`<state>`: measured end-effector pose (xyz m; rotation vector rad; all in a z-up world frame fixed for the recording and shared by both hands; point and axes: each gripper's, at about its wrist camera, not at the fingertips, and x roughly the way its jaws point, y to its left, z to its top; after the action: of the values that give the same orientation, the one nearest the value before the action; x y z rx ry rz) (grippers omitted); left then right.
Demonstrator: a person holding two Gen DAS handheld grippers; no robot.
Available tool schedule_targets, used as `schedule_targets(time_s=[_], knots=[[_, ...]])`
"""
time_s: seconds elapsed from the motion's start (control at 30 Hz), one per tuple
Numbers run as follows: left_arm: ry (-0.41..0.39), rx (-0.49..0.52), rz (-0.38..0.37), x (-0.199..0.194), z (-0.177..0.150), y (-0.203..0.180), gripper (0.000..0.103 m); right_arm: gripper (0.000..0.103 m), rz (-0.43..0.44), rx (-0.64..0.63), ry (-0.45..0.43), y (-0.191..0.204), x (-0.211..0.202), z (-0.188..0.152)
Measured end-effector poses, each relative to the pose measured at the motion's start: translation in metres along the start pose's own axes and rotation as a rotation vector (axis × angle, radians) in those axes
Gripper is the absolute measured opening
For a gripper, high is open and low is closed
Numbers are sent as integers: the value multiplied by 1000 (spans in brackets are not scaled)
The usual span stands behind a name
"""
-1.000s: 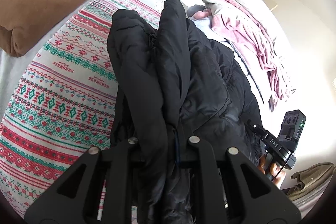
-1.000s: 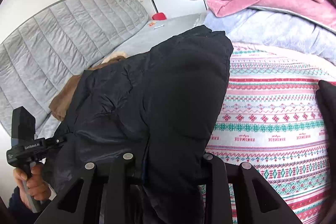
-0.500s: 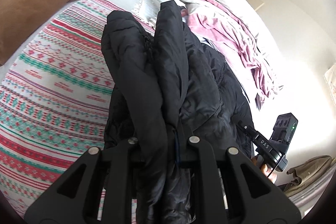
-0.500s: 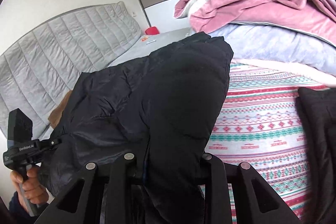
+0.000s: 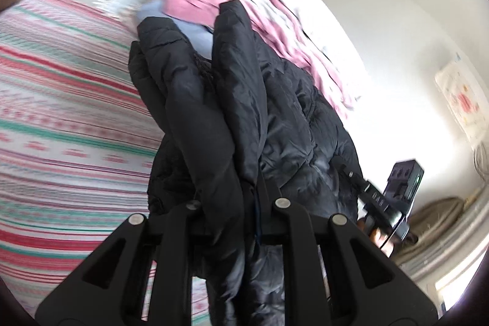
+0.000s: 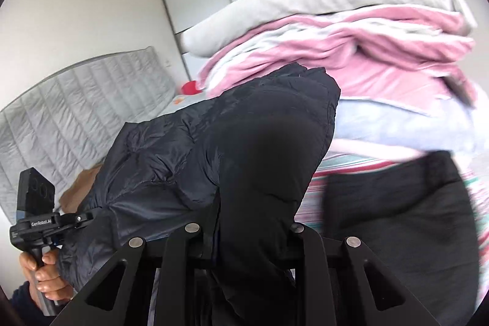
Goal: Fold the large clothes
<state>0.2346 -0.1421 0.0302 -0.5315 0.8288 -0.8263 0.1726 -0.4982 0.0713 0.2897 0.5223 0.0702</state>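
A black puffer jacket [image 5: 244, 100] hangs bunched and lifted above the striped patterned bedspread [image 5: 61, 112]. My left gripper [image 5: 235, 203] is shut on a thick fold of it, which hides the fingertips. In the right wrist view the same jacket [image 6: 244, 148] fills the gap of my right gripper [image 6: 241, 228], whose jaws are closing on the fabric they pinch. Each view shows the other tool: the right gripper [image 5: 382, 203] at the jacket's far edge, and the left gripper [image 6: 45, 222] held in a hand at the lower left.
A tall pile of pink and grey blankets [image 6: 351, 51] with a pillow on top stands just beyond the jacket. Another dark garment [image 6: 397, 219] lies on the bedspread to the right. A grey quilted headboard [image 6: 76, 112] and a brown cushion [image 6: 79, 188] sit at the left.
Both grippers have risen and carried the jacket across the bed towards the blanket pile, which now looms closer. The brown cushion has slid out to the left edge. The grips hold.
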Motion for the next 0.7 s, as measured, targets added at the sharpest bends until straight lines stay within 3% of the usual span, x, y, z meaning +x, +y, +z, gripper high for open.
schedule_targets(time_s=[0.2,0.37,0.5,0.63,0.7], knots=[[115,61,-98,85,-20,-86,17,22,-126,53,-21,-93,-72,31],[189,105,-129,144,-44,-134,17,21,-212,109,-19,-168,-111,25],[268,132,-74,193,-74,-142,18,22,-241,196,25,-232,-116,-4],[307,133,-13,222,-105,-121,24,42,-240,361,132,-301,-88,-62],[306,138,-14,227,-111,-117,28,48,-201,429,114,-318,-81,-80]])
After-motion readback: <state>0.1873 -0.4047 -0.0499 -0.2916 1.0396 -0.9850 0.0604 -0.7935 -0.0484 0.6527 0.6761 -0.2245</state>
